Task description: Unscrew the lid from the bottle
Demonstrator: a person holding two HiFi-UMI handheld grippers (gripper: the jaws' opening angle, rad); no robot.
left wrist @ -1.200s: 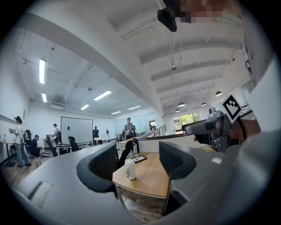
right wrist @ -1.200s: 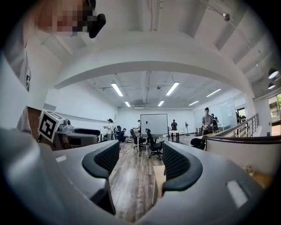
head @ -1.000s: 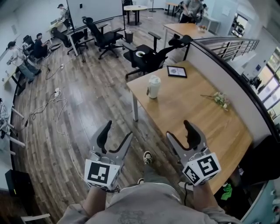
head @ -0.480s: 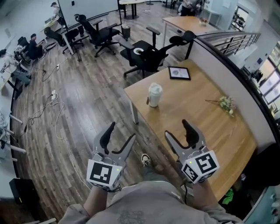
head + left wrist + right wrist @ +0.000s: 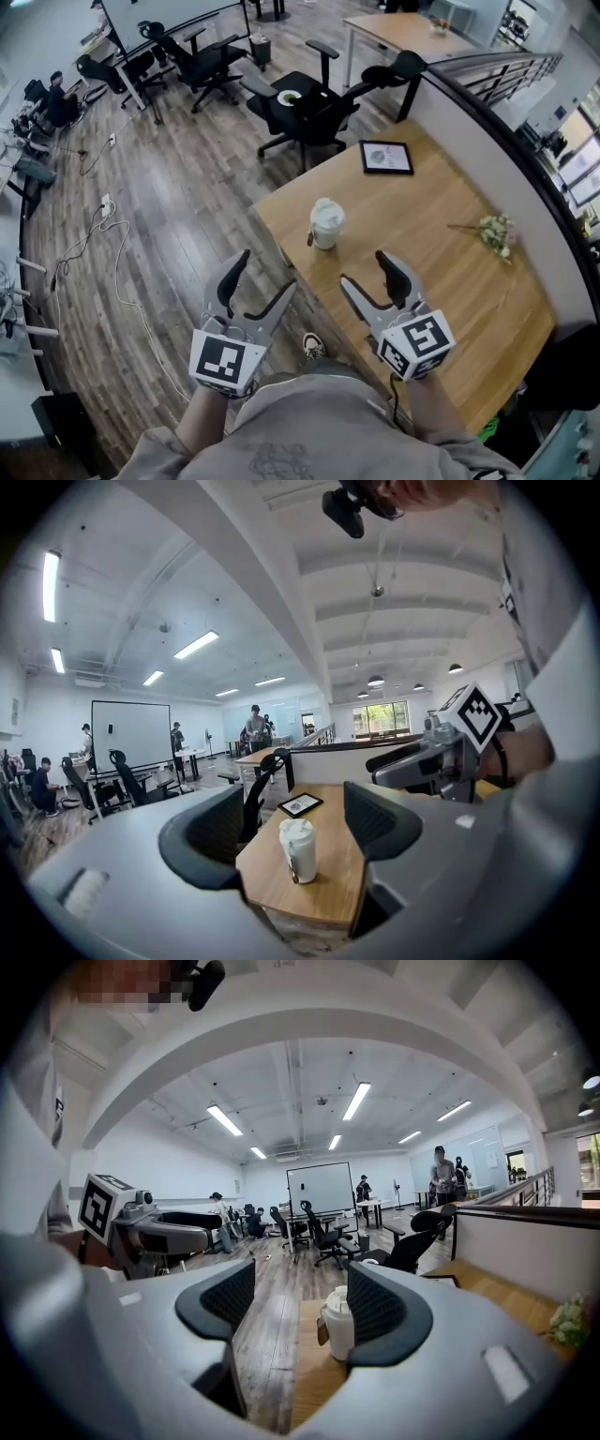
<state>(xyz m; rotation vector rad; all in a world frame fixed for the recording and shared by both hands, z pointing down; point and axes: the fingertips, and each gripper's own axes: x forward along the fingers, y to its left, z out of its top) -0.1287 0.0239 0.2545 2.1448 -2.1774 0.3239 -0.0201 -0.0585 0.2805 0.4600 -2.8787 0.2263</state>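
Table (image 5: 422, 253) bears one bottle (image 5: 326, 223), one tablet (image 5: 385, 157), one bouquet (image 5: 497, 232).

We are finding bare worktop (image 5: 422, 267) lying open at frame centre all around the bottle (image 5: 326, 223). A tablet (image 5: 385, 157) is lying above it, flowers (image 5: 497, 232) are resting at far right, and a chair (image 5: 309, 111) is crowding the upper edge.

From the head we look steeply down, the table (image 5: 441, 281) at one o'clock. Each gripper view looks level along its jaws from nearby; all three share the bottle (image 5: 327, 223), twelve o'clock ahead.
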